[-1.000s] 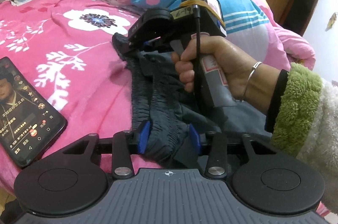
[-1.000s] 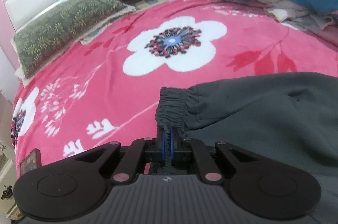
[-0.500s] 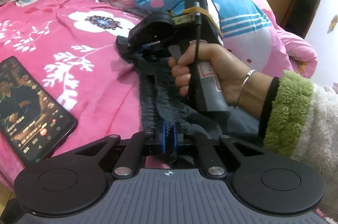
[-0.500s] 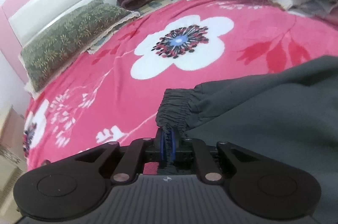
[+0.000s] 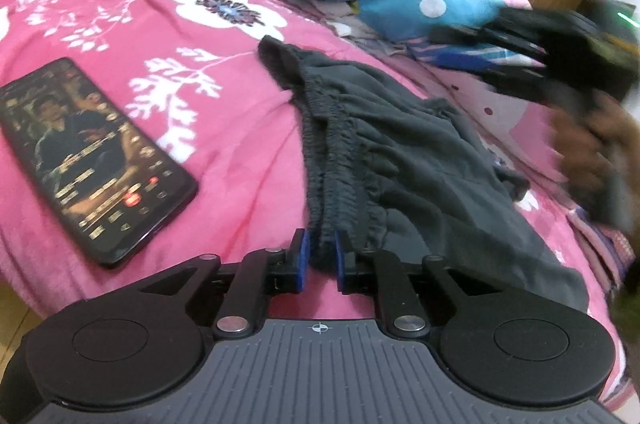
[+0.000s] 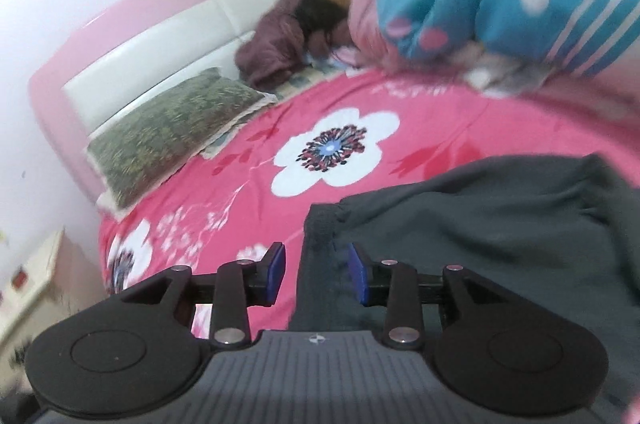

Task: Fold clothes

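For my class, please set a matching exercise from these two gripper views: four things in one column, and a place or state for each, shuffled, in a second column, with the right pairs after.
Things
1. phone
2. dark grey trousers
3. green patterned pillow
4. right gripper

Places or states
A. lying against the white headboard
B. jaws apart, with grey cloth between them
C. screen lit, flat on the pink blanket, left of the garment
D. spread on the bed, waistband nearest the left gripper

Pairs: 1-C, 2-D, 3-A, 4-B
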The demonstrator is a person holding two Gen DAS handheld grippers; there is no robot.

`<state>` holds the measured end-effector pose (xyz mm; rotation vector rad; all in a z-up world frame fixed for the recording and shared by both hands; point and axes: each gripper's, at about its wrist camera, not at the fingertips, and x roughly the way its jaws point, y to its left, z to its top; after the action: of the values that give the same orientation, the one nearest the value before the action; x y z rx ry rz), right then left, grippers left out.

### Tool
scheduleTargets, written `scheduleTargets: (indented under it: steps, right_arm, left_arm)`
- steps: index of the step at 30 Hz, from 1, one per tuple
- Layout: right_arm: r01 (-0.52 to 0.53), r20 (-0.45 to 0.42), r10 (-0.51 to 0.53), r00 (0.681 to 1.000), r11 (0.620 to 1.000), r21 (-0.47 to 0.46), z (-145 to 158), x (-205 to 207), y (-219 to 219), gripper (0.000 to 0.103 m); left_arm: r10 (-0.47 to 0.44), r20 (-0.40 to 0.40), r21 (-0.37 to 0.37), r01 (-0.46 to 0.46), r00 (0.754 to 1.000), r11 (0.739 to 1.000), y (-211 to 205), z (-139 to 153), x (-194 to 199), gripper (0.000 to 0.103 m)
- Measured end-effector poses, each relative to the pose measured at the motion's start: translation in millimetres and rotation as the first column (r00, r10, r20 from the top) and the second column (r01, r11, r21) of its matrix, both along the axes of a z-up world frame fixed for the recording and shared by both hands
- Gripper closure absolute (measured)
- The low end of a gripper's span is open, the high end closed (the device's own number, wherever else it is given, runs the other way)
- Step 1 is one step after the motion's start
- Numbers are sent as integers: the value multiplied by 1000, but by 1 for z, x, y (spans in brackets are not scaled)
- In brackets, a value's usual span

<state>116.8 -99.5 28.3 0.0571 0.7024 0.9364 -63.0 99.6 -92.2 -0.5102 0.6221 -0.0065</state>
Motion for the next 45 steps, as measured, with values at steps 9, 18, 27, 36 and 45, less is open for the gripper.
scheduleTargets:
  steps: [9, 18, 27, 36, 45]
  right_arm:
    - [-96, 350, 216, 912, 939, -331, -20, -149, -2, 60]
    - [-123, 508, 398, 764, 862, -491, -78, -192, 49, 59]
    - [-90, 564, 500, 658, 795, -600, -113, -198, 65, 45]
    - [-79, 536, 455, 711, 809, -582, -113, -183, 71, 50]
    - [-54, 510, 384, 769, 835, -547, -109, -172, 76, 90]
  left_arm:
    - [-39, -36, -196, 32, 999, 980, 50, 25, 15, 90]
    - [-144, -173, -277, 92, 974, 956, 94, 62, 134, 46]
    - [-45, -299, -216, -22, 953, 976, 99, 32, 227, 42]
    - [-11, -289, -151, -34, 957, 988, 93, 28, 257, 47]
    - [47, -266, -46, -61, 963, 997, 86, 27, 270, 95]
